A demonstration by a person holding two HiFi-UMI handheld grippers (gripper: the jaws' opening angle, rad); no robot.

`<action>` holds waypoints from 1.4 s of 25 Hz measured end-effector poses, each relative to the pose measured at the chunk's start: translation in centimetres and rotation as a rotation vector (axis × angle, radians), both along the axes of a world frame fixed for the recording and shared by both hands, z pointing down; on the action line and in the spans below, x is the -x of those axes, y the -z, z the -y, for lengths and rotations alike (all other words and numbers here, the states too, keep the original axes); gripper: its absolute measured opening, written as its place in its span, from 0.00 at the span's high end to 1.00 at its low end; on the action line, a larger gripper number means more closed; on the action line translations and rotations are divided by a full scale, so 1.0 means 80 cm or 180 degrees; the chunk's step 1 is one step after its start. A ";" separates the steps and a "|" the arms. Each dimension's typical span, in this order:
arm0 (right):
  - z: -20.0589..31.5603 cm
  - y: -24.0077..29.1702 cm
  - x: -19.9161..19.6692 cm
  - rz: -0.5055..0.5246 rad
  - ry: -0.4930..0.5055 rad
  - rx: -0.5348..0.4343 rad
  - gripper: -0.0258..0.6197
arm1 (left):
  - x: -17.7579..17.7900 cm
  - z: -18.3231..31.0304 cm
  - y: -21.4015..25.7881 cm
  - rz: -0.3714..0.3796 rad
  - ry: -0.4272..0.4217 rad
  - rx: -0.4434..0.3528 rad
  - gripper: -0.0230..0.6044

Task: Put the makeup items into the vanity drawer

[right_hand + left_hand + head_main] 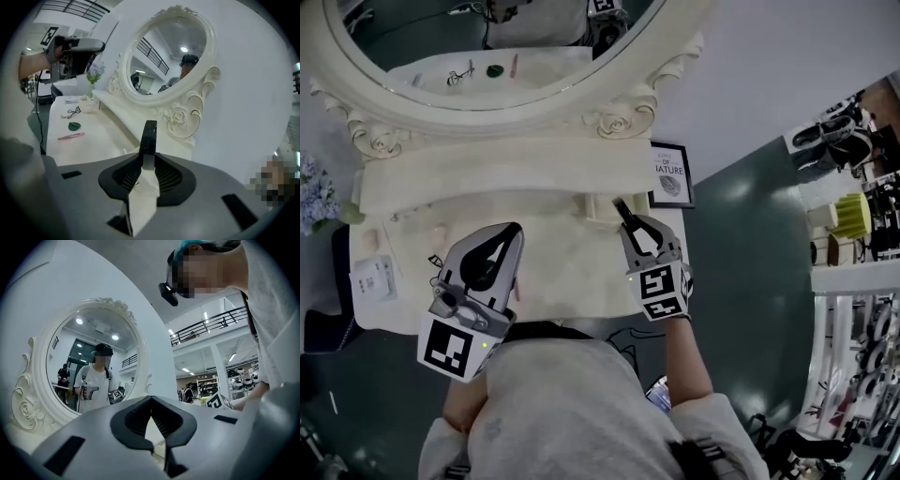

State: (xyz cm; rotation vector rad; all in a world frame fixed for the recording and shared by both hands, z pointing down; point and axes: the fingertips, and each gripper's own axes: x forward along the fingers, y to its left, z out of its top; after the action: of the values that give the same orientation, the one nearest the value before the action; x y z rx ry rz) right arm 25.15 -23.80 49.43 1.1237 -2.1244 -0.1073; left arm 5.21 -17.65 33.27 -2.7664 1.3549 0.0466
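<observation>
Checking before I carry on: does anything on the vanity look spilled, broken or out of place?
Nothing stands out: the pink stick and green pad lie flat on the vanity top, and nothing has spilled.

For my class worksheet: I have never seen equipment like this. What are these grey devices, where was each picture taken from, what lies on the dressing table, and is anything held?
No robot: a person holds a two-jaw gripper in each hand. The head view looks down from the person's head onto a white vanity with an oval mirror. The other two views ride on the grippers and look along their jaws. The right gripper is shut on a slim black stick; the left gripper is shut, empty. On the vanity lie a pink stick, a green piece and a black wire tool.
</observation>
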 end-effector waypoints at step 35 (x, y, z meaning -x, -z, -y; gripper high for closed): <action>0.070 -0.101 -0.033 -0.2584 0.1317 0.0660 0.81 | 0.008 -0.013 -0.010 0.0156 0.0464 0.0084 0.94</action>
State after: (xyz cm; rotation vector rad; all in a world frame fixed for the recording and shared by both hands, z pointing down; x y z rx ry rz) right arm 27.79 -29.40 57.49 0.3876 -1.5408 -0.4426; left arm 4.58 -16.59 34.09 -2.6618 1.5506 -0.0461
